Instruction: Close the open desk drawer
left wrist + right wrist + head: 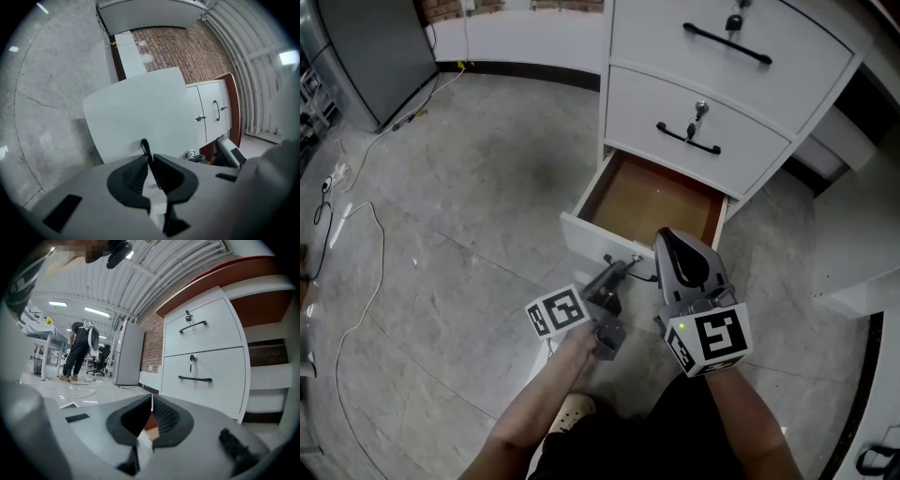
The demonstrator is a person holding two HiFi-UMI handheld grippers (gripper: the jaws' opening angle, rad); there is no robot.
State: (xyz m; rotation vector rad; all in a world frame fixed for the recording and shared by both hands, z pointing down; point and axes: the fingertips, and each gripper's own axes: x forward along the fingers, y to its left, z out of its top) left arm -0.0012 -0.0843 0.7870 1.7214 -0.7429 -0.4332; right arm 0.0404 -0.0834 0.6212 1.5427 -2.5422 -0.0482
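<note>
The white desk's bottom drawer (pixel 649 199) stands pulled out, its brown inside bare. My left gripper (pixel 622 272) reaches level to the drawer's white front panel (pixel 140 110); its jaws are shut on the thin black handle (pixel 146 148), which sticks up between the pads of that gripper (pixel 150 161). My right gripper (pixel 670 242) hovers over the drawer's front right corner with its fingertips together and nothing held. In the right gripper view, this gripper (pixel 151 403) faces the two closed upper drawers (pixel 202 376), and a sliver of brown wood shows behind the tips.
The closed drawers carry black handles and keys (pixel 700 111). White cables (pixel 358 214) trail over the grey floor at left beside a dark cabinet (pixel 380 42). A person (pixel 80 348) stands far off by a grey locker (pixel 129 352). My shoe (pixel 574 409) is below the grippers.
</note>
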